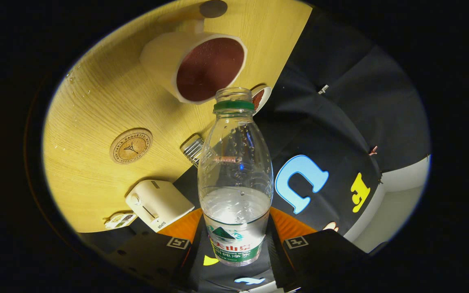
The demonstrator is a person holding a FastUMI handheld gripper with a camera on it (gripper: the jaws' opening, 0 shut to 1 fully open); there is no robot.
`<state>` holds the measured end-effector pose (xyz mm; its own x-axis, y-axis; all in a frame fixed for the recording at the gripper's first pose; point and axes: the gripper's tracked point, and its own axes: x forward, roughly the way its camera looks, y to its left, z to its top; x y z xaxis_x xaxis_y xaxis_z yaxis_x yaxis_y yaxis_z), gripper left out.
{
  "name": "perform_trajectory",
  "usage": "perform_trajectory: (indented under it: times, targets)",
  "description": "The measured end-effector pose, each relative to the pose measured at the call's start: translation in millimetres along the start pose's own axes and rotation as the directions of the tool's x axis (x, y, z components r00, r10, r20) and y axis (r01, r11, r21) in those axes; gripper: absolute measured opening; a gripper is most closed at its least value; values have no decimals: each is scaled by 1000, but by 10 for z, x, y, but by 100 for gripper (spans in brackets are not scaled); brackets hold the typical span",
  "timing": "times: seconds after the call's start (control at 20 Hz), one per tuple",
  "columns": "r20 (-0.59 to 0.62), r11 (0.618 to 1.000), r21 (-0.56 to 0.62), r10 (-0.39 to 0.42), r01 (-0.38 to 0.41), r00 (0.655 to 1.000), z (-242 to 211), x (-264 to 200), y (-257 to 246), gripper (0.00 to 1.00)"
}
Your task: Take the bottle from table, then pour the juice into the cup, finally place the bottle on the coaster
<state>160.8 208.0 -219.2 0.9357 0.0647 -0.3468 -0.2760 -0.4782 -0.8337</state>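
Note:
My gripper [234, 248] is shut on the clear plastic bottle [234, 179], both fingers pressing its labelled lower part. The bottle has no cap and a green neck ring, and clear liquid fills its lower part. The whole view is tilted, so the wooden table [96, 106] slants. Just beyond the bottle's mouth stands the cream cup [196, 65] with a dark reddish inside. The round cork coaster [131, 145] lies on the table to the left of the bottle, between the cup and a toaster.
A small cream toaster [159, 204] stands near the table's edge beside the left finger, with a small packet [120, 220] next to it. A ribbed glass [193, 149] sits behind the bottle. A small dish [261, 97] peeks out by the bottle's neck. Water drops dot the table.

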Motion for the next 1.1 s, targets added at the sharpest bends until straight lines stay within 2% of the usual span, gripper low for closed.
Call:
perform_trajectory:
  times: [0.15,0.25,0.35,0.45,0.6,0.75,0.95,1.05,1.1]
  targets:
    - [0,992,114,47,-46,999,40,-24,126,69]
    - [2,964,248,104,-101,995,106,-63,270,69]
    - [2,911,388,149,-138,989,153,-109,407,70]
    - [18,838,520,184,-167,983,211,-134,537,70]
    - [71,674,710,220,-204,973,283,-151,601,70]
    - [133,491,844,202,-218,970,386,-203,598,70]
    - [187,230,948,151,-218,971,469,-213,599,70]
    - [238,85,966,95,-246,967,571,-215,540,70]
    - [263,34,964,57,-265,963,616,-217,485,70]
